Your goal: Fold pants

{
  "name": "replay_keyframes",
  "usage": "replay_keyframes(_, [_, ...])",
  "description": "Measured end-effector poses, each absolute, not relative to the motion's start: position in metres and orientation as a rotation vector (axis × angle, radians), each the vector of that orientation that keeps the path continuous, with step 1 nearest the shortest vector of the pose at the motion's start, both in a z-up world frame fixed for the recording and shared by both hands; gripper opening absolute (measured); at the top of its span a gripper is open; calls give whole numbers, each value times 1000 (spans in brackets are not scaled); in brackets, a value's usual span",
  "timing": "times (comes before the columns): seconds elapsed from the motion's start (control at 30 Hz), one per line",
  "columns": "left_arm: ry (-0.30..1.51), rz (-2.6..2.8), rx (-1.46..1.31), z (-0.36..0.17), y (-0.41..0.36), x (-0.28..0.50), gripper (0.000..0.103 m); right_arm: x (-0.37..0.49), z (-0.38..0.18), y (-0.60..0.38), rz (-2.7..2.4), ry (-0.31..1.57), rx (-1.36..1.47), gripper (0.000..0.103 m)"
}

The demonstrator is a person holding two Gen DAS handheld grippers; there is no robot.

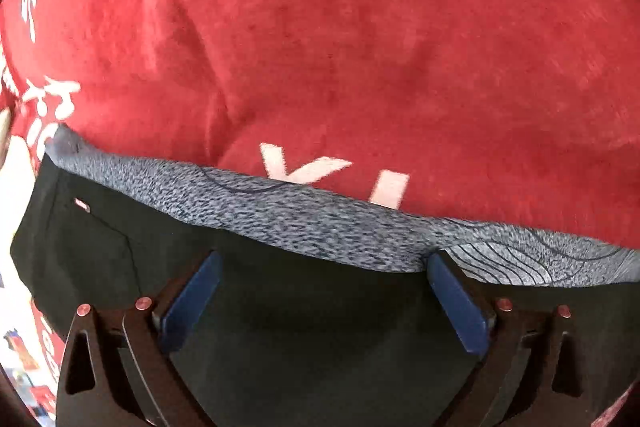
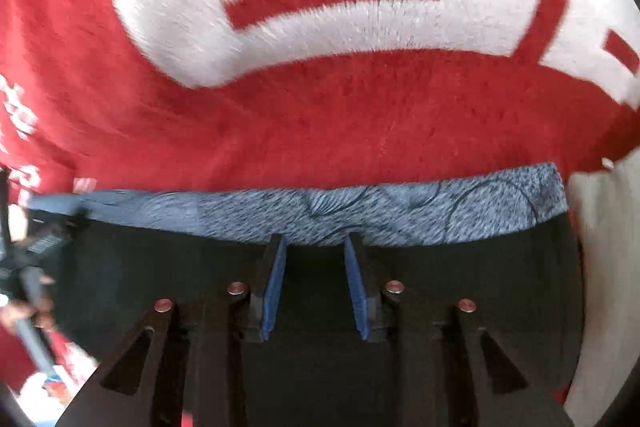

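The pants [image 1: 280, 307] are black with a blue-grey patterned waistband [image 1: 320, 223], lying on a red blanket. My left gripper [image 1: 324, 259] is wide open, its blue pads low over the black cloth just short of the waistband. In the right wrist view the same pants [image 2: 460, 267] and waistband [image 2: 400, 211] show. My right gripper [image 2: 316, 241] hovers over the black cloth at the waistband edge with its jaws partly open, a gap between the pads and nothing gripped.
A red fleece blanket with large white letters [image 1: 360, 47] [image 2: 320, 115] covers the surface beyond the waistband. A pale cushion or cloth [image 2: 608, 267] lies at the right. The other hand-held tool [image 2: 32, 267] shows at the left edge.
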State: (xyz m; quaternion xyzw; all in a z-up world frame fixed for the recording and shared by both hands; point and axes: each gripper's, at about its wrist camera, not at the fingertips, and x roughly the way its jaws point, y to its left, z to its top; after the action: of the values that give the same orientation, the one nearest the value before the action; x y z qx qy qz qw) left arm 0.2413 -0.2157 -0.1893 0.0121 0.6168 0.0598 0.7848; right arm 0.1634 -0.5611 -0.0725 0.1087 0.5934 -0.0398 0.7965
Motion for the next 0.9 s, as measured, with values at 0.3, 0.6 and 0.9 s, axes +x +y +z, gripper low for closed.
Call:
replay_keyframes(0.3, [1345, 204, 109, -148, -166, 209, 103, 138, -43, -605, -237, 1289, 277, 35])
replay_keyframes(0.6, [1371, 92, 241, -144, -171, 141, 103, 82, -19, -547, -134, 1272, 299, 36])
replay_keyframes(0.9, [1381, 98, 171, -163, -172, 120, 103, 71, -58, -494, -66, 1284, 38, 40])
